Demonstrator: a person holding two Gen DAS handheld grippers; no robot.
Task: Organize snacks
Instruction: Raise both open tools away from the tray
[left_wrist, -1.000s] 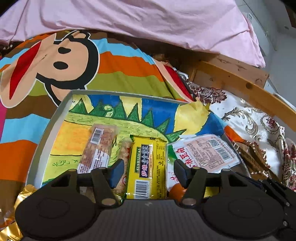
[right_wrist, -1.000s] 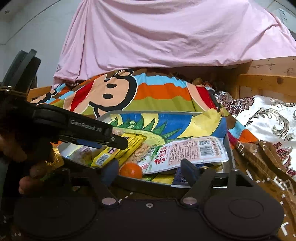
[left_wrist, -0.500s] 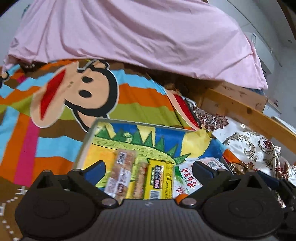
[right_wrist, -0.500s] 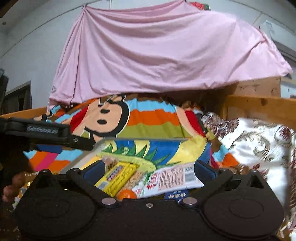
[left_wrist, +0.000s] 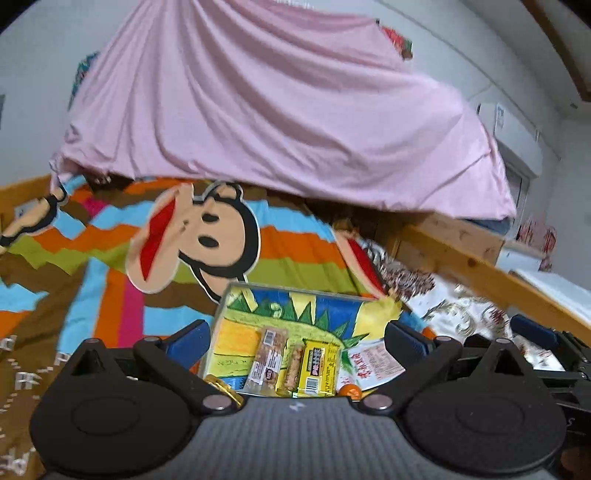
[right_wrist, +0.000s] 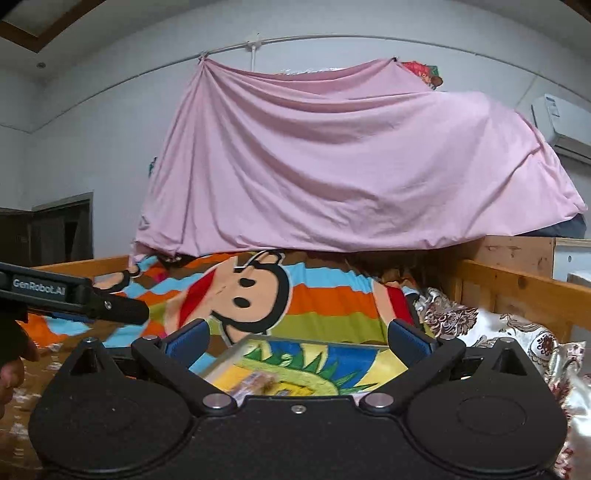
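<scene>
Yellow and brown snack packets (left_wrist: 291, 363) are lying side by side in the metal tray (left_wrist: 236, 291), which is sitting on the striped monkey blanket (left_wrist: 207, 240) at 6 o'clock in the left view. Both the left gripper (left_wrist: 295, 341) and the right gripper (right_wrist: 297, 338) are hanging over the tray, jaws spread wide, gripping nothing. Pink sheet (right_wrist: 351, 158) is draping at 12 o'clock

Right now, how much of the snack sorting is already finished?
Mostly done, it seems: the yellow packet, the brown bar and the white packet lie in the tray. Both tongs, left and right, are open and empty. A gold wrapper remains outside.
</scene>
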